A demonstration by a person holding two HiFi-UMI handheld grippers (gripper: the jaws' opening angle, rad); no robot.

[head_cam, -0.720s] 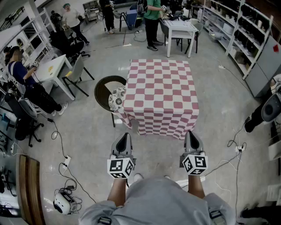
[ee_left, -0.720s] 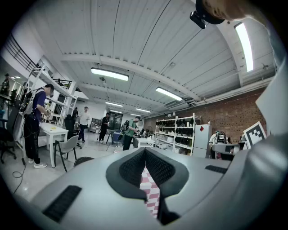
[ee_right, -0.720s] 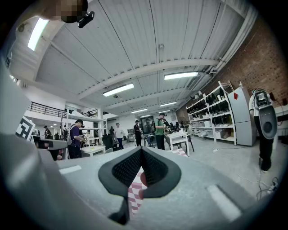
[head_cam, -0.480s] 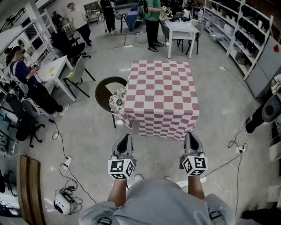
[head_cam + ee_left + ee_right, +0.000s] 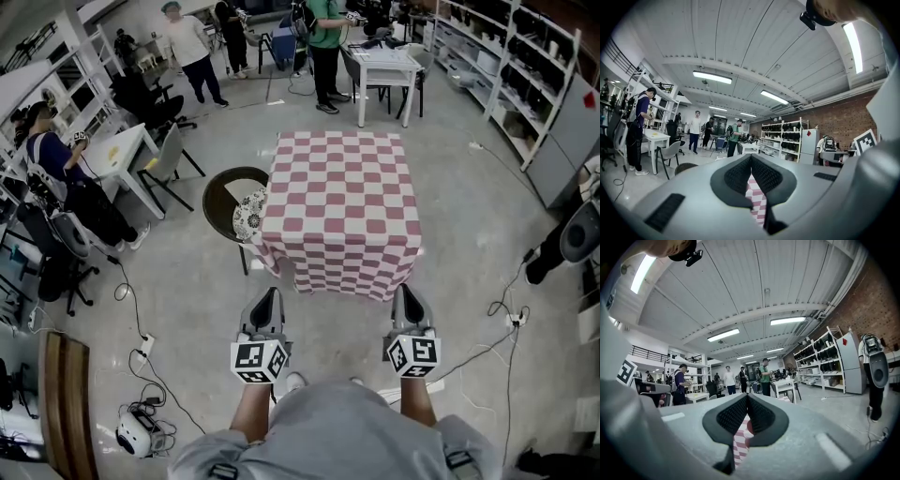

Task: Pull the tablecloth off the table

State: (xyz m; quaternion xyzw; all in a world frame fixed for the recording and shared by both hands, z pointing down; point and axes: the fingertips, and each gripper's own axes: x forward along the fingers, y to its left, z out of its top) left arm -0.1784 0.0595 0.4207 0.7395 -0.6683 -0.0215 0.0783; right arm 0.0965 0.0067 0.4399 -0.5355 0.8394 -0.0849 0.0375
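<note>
Item: red-and-white checked tablecloth (image 5: 339, 211), draped over the table (itself hidden beneath), front hem hanging. We noted the left gripper (image 5: 266, 294) and the right gripper (image 5: 405, 291) each clamped on that hem's corners.

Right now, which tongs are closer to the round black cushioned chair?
Left. The left tongs are just short of the round black chair; the right tongs are farther right.
</note>
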